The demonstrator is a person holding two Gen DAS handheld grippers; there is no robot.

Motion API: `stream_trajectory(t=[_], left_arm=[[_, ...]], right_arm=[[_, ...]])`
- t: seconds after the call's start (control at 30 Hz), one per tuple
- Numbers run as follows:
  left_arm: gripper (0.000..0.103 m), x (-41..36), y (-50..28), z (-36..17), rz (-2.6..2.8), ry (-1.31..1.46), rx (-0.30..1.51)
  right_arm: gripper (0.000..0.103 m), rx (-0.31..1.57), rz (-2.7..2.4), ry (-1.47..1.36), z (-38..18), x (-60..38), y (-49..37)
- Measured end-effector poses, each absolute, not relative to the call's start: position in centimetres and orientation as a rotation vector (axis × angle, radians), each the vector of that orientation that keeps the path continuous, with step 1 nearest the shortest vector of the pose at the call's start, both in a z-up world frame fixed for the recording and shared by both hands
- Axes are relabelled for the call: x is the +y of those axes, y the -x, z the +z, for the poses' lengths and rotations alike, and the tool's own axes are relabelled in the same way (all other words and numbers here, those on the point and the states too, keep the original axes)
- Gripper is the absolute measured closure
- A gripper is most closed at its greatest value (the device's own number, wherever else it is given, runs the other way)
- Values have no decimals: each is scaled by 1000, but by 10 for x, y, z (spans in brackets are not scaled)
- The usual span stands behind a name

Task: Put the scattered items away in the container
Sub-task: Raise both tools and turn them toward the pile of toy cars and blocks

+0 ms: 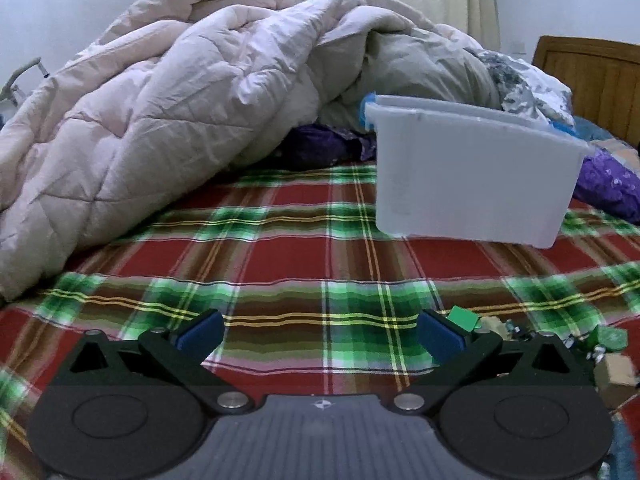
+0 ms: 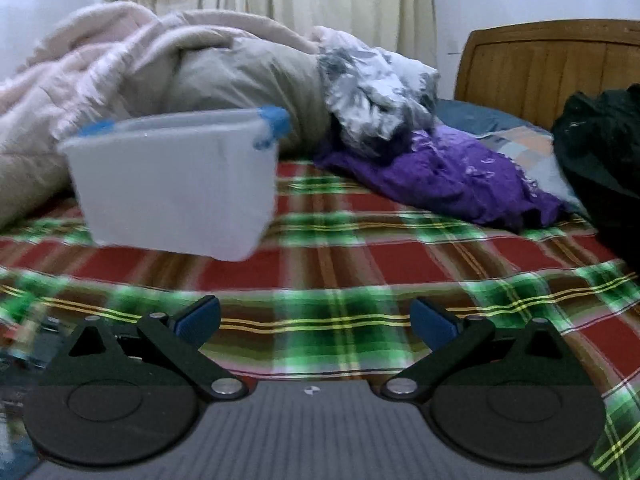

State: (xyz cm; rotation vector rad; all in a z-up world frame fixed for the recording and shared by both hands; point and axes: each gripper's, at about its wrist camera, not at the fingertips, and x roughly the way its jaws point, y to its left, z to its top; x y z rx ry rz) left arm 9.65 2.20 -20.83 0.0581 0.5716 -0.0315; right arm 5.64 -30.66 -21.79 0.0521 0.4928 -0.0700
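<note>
Two grippers are ours, and both stand released with jaws spread wide, grasping nothing: the left gripper (image 1: 320, 334) and the right gripper (image 2: 316, 320) hang low over the plaid sheet (image 1: 280, 240). We count one container (image 1: 472, 172), a translucent white tub with blue clips at its rim, sitting far ahead on the sheet, right of centre in the left view and left of centre in the right view (image 2: 176, 188). The scattered items (image 1: 600, 348) lie near, a small cluster of green and tan pieces just right of our left gripper; we cannot count them exactly. One pink quilt (image 1: 160, 120) heaps up far left behind the tub. One purple cloth (image 2: 460, 176) lies far right, before a wooden headboard (image 2: 552, 68).
</note>
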Motion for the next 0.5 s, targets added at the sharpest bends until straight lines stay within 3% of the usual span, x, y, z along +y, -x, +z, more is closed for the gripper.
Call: stream_trajectory(t=[0.5], left_arm=[[0, 17, -62, -169, 109, -78, 586]], right_arm=[[0, 433, 34, -32, -194, -293, -7]])
